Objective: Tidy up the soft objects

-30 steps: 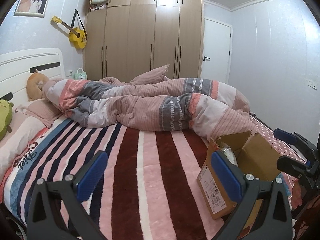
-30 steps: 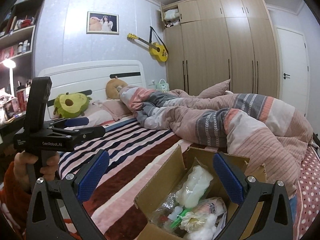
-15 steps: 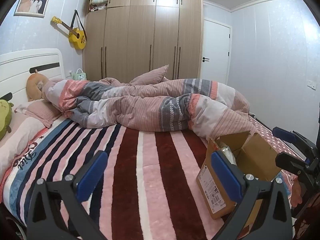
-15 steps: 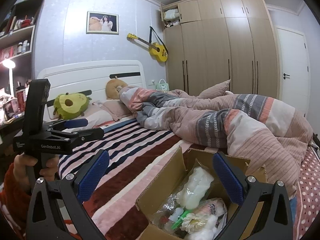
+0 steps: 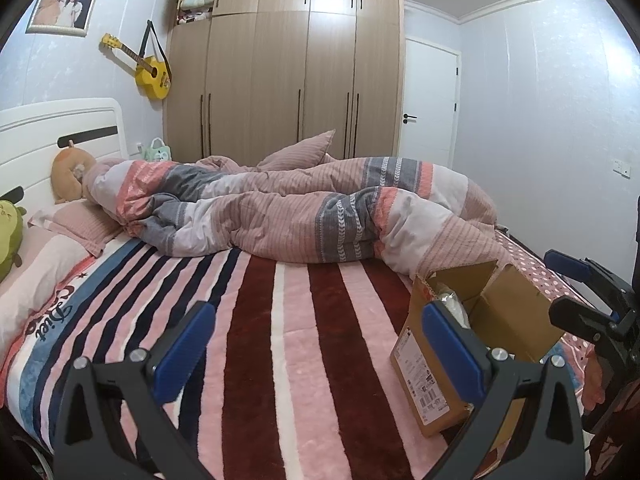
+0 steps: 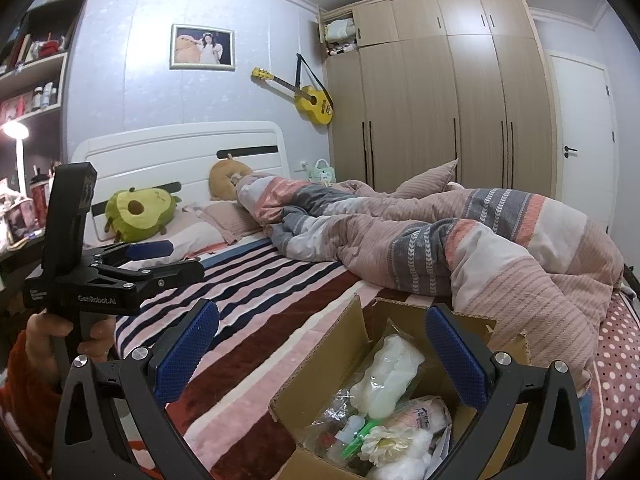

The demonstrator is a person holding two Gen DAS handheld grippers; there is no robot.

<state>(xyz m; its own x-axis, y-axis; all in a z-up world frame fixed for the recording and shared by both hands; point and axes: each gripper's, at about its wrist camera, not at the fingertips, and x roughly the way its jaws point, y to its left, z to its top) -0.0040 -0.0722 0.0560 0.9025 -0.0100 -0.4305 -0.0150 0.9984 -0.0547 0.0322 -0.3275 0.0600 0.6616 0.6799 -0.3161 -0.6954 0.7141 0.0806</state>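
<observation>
My left gripper (image 5: 318,344) hovers open over the striped blanket (image 5: 280,320), holding nothing. An open cardboard box (image 5: 424,364) stands to its right on the bed. My right gripper (image 6: 322,350) is open above that box (image 6: 344,332), which holds a bagged white plush (image 6: 394,380), a pink soft pack (image 6: 424,420) and a white flower (image 6: 384,440). An avocado plush (image 6: 138,214) and a tan cushion (image 6: 226,178) lean on the headboard. A crumpled pink and grey duvet (image 5: 300,208) lies across the bed. A hand (image 6: 52,332) holds the left gripper (image 6: 184,258).
A tall wooden wardrobe (image 5: 288,80) and a white door (image 5: 430,108) stand behind the bed. A yellow guitar (image 5: 150,72) hangs on the wall. Shelves and a lit lamp (image 6: 16,132) are at the left. A pink pillow (image 5: 80,224) lies at the head.
Both views have shifted only slightly. In the right wrist view the left gripper has drifted a little down and to the left. Both stay open.
</observation>
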